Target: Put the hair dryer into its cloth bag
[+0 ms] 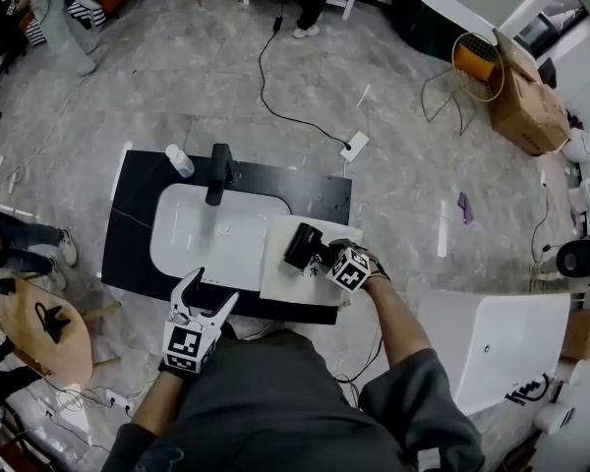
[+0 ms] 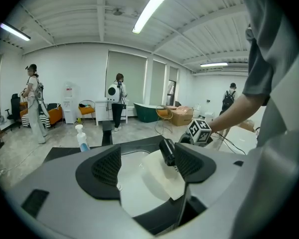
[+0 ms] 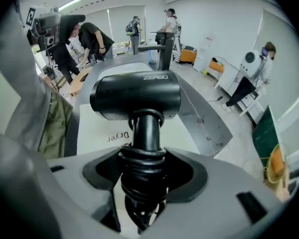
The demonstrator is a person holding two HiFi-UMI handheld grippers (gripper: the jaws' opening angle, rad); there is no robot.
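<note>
Right gripper (image 3: 144, 179) is clamped on the hair dryer (image 3: 137, 96) handle, just over the cloth bag (image 1: 287, 268) right of the sink (image 1: 202, 244). Left gripper (image 2: 149, 164) is open, empty; I'd have it hold the bag's mouth wide first.

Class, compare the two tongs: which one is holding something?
The right tongs: they are shut on the cord-wrapped handle of the hair dryer. The left tongs stand open with nothing between them.

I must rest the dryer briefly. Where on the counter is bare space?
Bare: the counter behind the cloth bag, right of the faucet; the strip left of the basin, in front of the bottle; the basin. Crowded: the front right, where the right gripper holds the hair dryer over the bag.
</note>
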